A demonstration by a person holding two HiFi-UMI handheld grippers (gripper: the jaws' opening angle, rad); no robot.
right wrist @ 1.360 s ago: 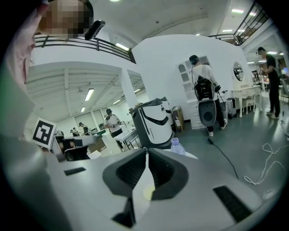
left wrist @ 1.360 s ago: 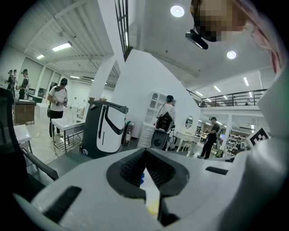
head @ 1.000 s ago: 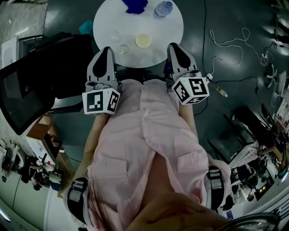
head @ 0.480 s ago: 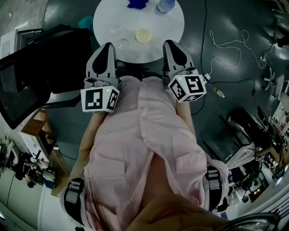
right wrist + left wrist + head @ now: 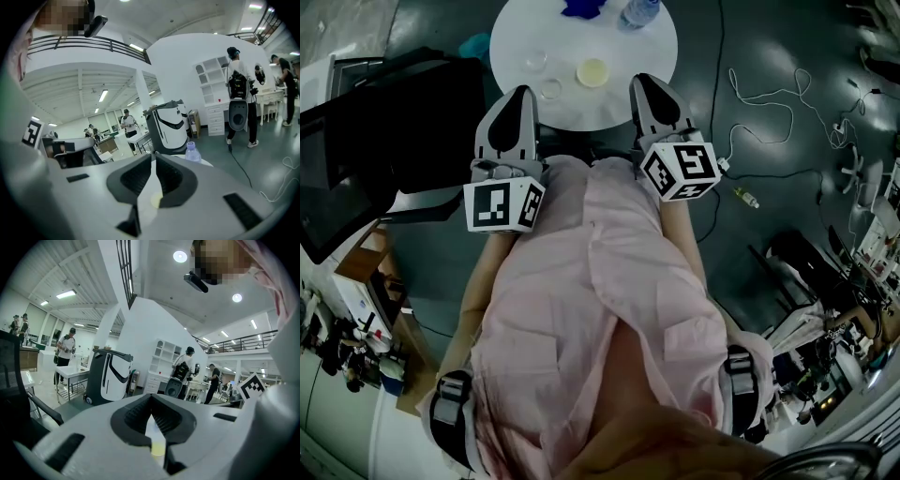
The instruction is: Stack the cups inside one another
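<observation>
Left hand-held gripper [image 5: 519, 97], right hand-held gripper [image 5: 643, 84] clenched, empty. Bottle [image 5: 639, 9], blue cloth [image 5: 584, 7] behind clear cups [image 5: 550, 90], yellow cup [image 5: 593, 72] on round white bench [image 5: 637, 52]. Cable [image 5: 752, 92] on dark floor [image 5: 769, 37].

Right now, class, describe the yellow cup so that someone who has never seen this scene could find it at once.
Start at the round white table at the top of the head view. Three cups stand on its near half; take the rightmost, the yellow cup. The clear cups beside it are see-through; it alone is pale yellow.
</observation>
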